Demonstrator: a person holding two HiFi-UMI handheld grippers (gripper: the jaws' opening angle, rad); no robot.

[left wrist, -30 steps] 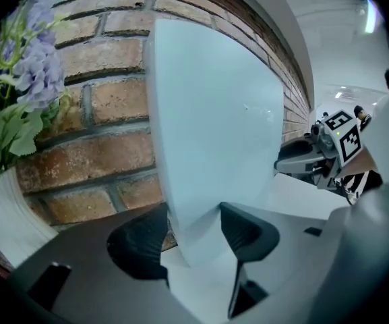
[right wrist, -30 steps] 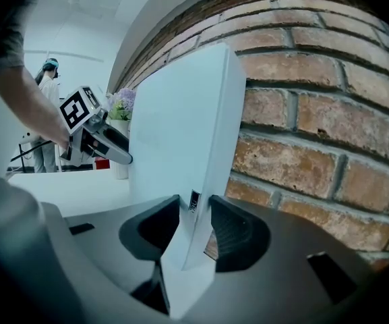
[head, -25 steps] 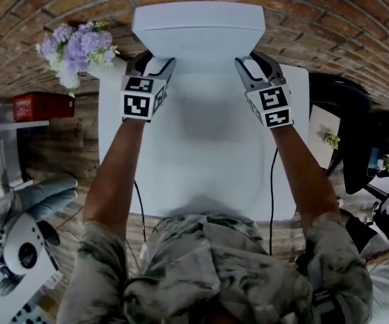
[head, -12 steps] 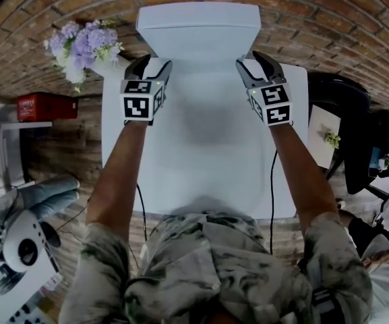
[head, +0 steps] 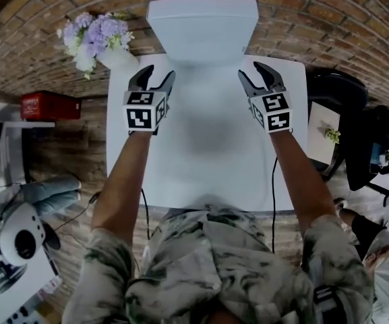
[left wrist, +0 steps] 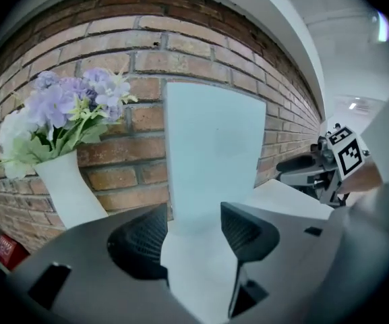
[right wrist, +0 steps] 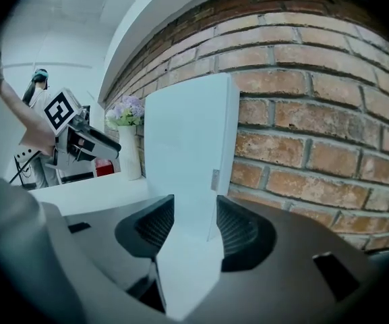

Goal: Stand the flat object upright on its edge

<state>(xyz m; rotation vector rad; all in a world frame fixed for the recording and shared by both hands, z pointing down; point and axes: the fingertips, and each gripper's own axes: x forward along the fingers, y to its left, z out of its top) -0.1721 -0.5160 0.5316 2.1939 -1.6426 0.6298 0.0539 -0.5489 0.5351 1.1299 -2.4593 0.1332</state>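
Brick wall [head: 46, 19] runs behind everything, and the white tabletop [head: 207, 160] butts up to it. The board [head: 203, 29] is at the tabletop's 12 o'clock edge, standing upright on its edge with its back right up at the bricks; whether it actually leans on them is hard to say.

The person has both arms stretched out over the tabletop. The left hand-held gripper [head: 159, 73] sits around 10 o'clock from the tabletop's middle and points at the board. Its jaws are wide apart with nothing between them, just bare tabletop and the board further off. The right hand-held gripper [head: 251, 69] is at about 2 o'clock. Its jaws have just been closing a touch but are wide apart too, with nothing between the pads. Both are near the board, not touching it.

A white vase [head: 116, 58] of purple flowers stands at the 11 o'clock corner. A red box [head: 46, 105] lies off the tabletop at 9 o'clock.
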